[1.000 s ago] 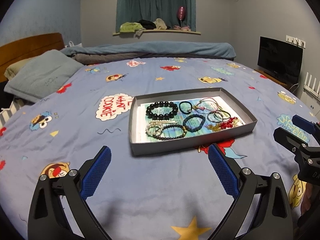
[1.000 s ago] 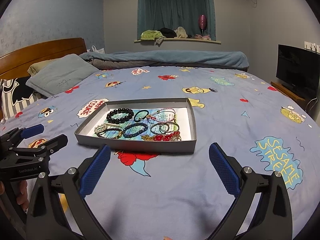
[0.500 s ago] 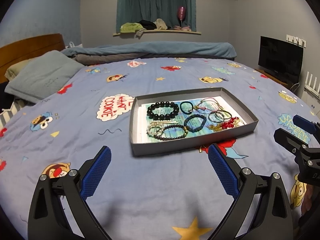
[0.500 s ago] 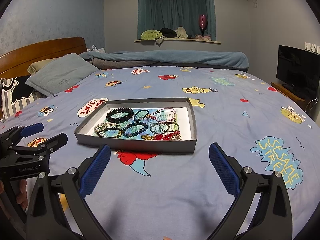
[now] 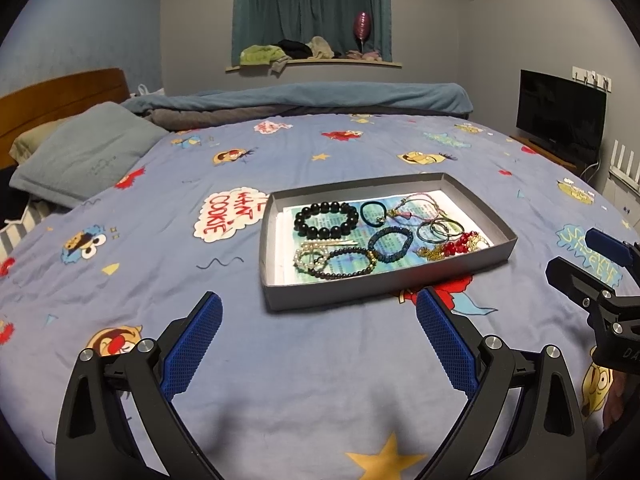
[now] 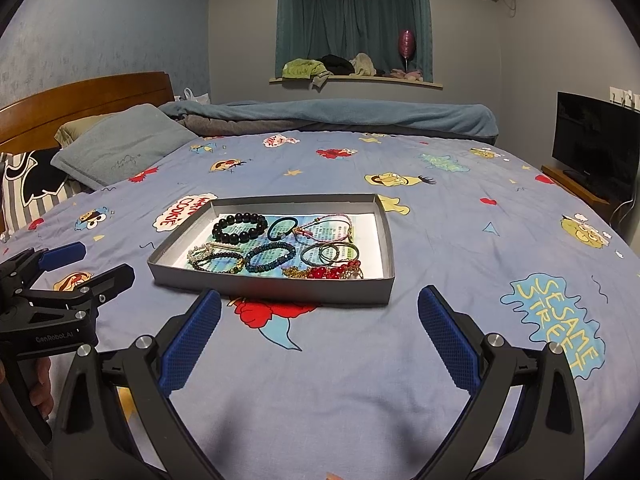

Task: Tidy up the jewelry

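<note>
Both cams look across the cartoon-print bedspread (image 5: 320, 380) at the grey tray (image 5: 384, 280), but each catches stuff the other misses. The right wrist view gets the big "SESAME STREET" patch (image 6: 560, 316) off to the right of the tray and a striped black-and-white pillow (image 6: 28, 188) far to its left by the wooden headboard (image 6: 80, 100), plus a bit of the person's hand (image 6: 40, 392) wrapped around the left gripper's handle. The left wrist view shows the "COOKIE" speech bubble (image 5: 228, 216) just left of the tray much more clearly, and the right gripper (image 5: 580, 256) poking in from the right of the tray. The left gripper (image 5: 318, 340) hangs above the bedspread on the near side of the tray, jaws spread wide, holding nothing; the right gripper does the same in its own view (image 6: 320, 338), jaws wide too. All the jewelry sits inside the tray on a printed paper liner (image 6: 360, 232): a chunky black bead bracelet (image 5: 326, 220) at the back left, a black hair tie (image 5: 374, 214) beside it, a pink cord bracelet (image 5: 424, 204) at the back right, thin bangles (image 5: 438, 230) in front of that, a red bead piece with gold chain (image 5: 456, 246) at the front right corner, a dark blue bead bracelet (image 5: 390, 244) in the middle, and a pearl strand tangled with a dark bead strand (image 5: 340, 262) at the front left.
</note>
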{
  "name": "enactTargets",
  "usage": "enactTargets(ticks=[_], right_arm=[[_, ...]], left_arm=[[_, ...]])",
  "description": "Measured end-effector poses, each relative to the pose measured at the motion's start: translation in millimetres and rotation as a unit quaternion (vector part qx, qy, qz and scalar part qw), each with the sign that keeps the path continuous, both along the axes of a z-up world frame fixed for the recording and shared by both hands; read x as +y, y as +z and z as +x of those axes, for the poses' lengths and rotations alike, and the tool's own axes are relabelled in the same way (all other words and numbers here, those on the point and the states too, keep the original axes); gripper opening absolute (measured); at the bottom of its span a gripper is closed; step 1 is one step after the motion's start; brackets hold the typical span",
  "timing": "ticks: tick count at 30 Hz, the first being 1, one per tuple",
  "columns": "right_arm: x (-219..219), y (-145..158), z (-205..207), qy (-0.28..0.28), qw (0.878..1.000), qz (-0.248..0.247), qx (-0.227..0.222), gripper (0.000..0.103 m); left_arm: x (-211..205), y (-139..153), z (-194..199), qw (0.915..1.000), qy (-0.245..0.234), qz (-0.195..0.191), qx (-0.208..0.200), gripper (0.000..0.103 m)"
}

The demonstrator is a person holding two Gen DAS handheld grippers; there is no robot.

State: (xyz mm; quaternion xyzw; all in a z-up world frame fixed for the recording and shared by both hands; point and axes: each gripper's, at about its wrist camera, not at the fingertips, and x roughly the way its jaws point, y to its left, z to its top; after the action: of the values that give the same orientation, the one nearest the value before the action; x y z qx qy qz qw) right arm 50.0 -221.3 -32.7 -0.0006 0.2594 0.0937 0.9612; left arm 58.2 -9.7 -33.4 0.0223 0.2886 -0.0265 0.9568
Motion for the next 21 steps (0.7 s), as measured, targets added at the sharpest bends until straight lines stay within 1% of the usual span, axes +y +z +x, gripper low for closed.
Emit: enactTargets(ticks=[7, 13, 21], right_arm=[[0.5, -0.1, 0.0, -0.001, 1.0, 0.001, 0.001, 0.097], [0.4, -0.2, 0.8, 0.0, 1.0, -0.001, 0.002, 0.097], [0.5, -2.1, 1.2, 0.002, 1.0, -0.004, 0.004, 0.097]], left_arm=[[2.4, 0.8, 1.0, 1.0, -0.006, 0.0, -0.002, 0.097], [2.0, -1.5, 4.7, 0.9999, -0.006, -0.002, 0.009, 0.097], [2.3, -3.3, 6.0, 0.9999, -0.005, 0.001, 0.013, 0.097]])
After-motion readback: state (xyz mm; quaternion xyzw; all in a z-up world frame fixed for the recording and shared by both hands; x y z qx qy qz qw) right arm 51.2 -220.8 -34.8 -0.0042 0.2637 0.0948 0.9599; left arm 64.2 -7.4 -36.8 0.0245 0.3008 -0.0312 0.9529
